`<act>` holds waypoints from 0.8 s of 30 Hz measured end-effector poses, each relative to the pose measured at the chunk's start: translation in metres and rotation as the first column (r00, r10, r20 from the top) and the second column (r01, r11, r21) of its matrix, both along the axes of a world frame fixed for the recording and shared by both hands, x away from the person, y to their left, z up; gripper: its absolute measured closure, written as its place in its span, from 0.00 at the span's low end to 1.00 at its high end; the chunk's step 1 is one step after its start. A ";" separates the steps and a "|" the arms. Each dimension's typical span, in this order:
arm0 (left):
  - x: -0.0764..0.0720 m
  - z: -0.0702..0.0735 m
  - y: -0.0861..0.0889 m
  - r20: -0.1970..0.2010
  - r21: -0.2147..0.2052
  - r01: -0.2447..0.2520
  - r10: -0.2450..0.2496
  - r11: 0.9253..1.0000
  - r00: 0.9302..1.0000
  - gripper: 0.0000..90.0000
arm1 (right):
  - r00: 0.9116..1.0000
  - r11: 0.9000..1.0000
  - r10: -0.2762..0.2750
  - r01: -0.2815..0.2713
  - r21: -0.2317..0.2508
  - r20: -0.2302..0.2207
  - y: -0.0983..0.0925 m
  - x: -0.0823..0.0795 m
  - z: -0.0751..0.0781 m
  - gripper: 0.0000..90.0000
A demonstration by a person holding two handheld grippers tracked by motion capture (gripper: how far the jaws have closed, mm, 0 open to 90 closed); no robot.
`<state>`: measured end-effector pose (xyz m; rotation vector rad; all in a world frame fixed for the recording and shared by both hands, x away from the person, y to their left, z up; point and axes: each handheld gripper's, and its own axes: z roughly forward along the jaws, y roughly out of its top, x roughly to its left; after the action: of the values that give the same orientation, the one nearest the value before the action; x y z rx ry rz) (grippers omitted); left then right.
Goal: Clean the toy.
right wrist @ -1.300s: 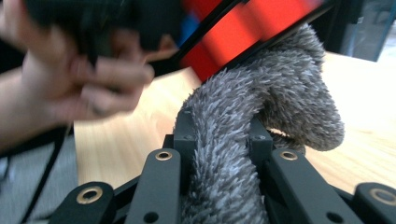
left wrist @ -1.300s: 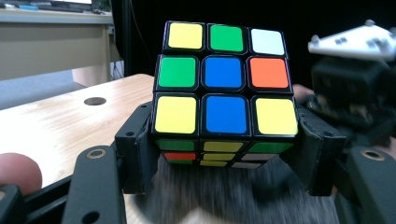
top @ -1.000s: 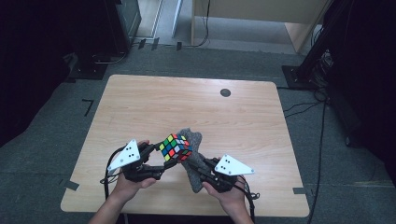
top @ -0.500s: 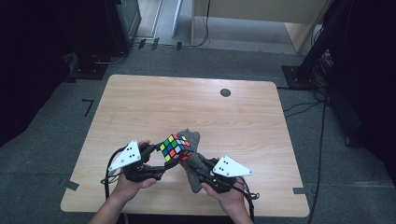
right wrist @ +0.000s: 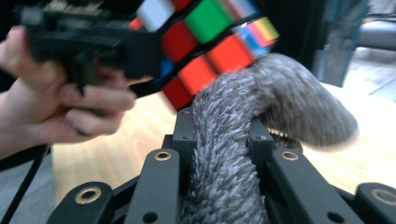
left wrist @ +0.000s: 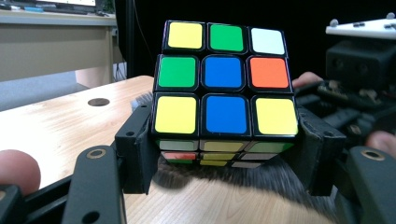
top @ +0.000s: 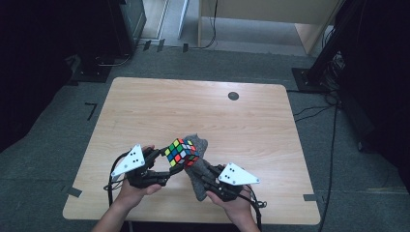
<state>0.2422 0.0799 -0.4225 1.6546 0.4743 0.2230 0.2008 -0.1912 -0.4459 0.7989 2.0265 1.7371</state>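
High view: a multicoloured plastic puzzle cube (top: 181, 152) is held above the near part of the light wooden desk (top: 145, 111), clamped in the left tool (top: 167, 162). A grey fuzzy cloth (top: 197, 166) runs from beneath and behind the cube down to the right tool (top: 205, 176), which pinches it. Both hands enter from the bottom edge. A small dark round mark (top: 233, 95) sits near the desk's far edge.

Left gripper view adds the grip detail: the jaws press on the cube's (left wrist: 225, 95) two opposite sides at its lower layer; the facing side shows yellow, green, white, blue and orange squares. Cloth (left wrist: 224, 173) lies just below the cube.

Right gripper view shows the cloth (right wrist: 243, 154) gripped between narrow jaws, rising and curling over to touch the cube's (right wrist: 205, 46) red-faced underside. The left hand (right wrist: 56, 102) is blurred there.
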 end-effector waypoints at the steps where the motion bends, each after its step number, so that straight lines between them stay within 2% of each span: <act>1: 0.000 0.000 0.000 -0.002 -0.004 0.000 0.000 1.000 1.000 0.38 | 1.000 1.000 0.016 -0.016 -0.013 -0.001 0.004 -0.001 -0.002 0.81; 4: 0.000 0.000 0.001 -0.003 -0.002 -0.006 0.006 1.000 1.000 0.38 | 0.998 0.995 0.067 -0.068 -0.074 -0.015 0.018 -0.003 -0.009 0.81; 7: 0.000 0.001 0.002 -0.002 -0.006 -0.007 0.007 1.000 1.000 0.38 | 0.998 0.992 0.067 -0.067 -0.104 -0.003 0.020 -0.004 -0.009 0.81; 9: 0.000 0.001 0.002 0.000 -0.001 -0.005 0.005 1.000 1.000 0.38 | 1.000 0.997 0.022 -0.021 -0.080 0.006 0.011 -0.001 -0.004 0.81; 11: 0.000 0.000 0.000 0.000 0.006 -0.001 0.001 1.000 1.000 0.38 | 0.999 0.999 -0.034 0.034 -0.011 -0.006 -0.001 0.002 0.000 0.81; 12: 0.000 -0.001 -0.001 -0.005 0.002 0.002 -0.002 1.000 1.000 0.38 | 0.999 0.999 -0.048 0.048 0.005 -0.001 -0.005 0.003 0.001 0.81; 13: -0.001 -0.001 -0.002 -0.005 0.003 0.003 -0.003 1.000 1.000 0.38 | 0.999 0.999 -0.048 0.048 0.000 0.009 -0.006 0.002 0.001 0.81; 15: -0.001 -0.001 -0.003 -0.007 0.002 0.008 -0.008 1.000 1.000 0.38 | 1.000 1.000 -0.021 0.021 -0.011 0.006 -0.002 0.001 -0.001 0.81; 16: 0.000 -0.001 -0.002 -0.010 0.000 0.009 -0.009 1.000 1.000 0.38 | 1.000 0.999 0.004 -0.004 -0.032 -0.001 0.004 0.000 -0.003 0.81; 19: 0.001 -0.002 0.000 -0.011 0.000 0.001 -0.001 1.000 1.000 0.38 | 0.998 0.993 0.064 -0.065 -0.101 -0.012 0.019 -0.003 -0.010 0.81; 21: 0.001 -0.001 0.001 -0.010 -0.005 -0.006 0.006 1.000 1.000 0.38 | 0.995 0.988 0.096 -0.098 -0.121 -0.019 0.026 -0.004 -0.014 0.81; 22: 0.001 -0.001 0.002 -0.010 -0.005 -0.009 0.009 1.000 1.000 0.38 | 0.994 0.986 0.105 -0.107 -0.124 -0.025 0.028 -0.004 -0.014 0.81; 24: 0.001 0.000 0.003 -0.009 -0.006 -0.016 0.016 1.000 1.000 0.38 | 0.996 0.987 0.075 -0.080 -0.140 -0.037 0.026 -0.002 -0.015 0.80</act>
<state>0.2434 0.0830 -0.4227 1.6468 0.4947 0.2254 0.1987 -0.1650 -0.4605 0.7160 2.2008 1.6086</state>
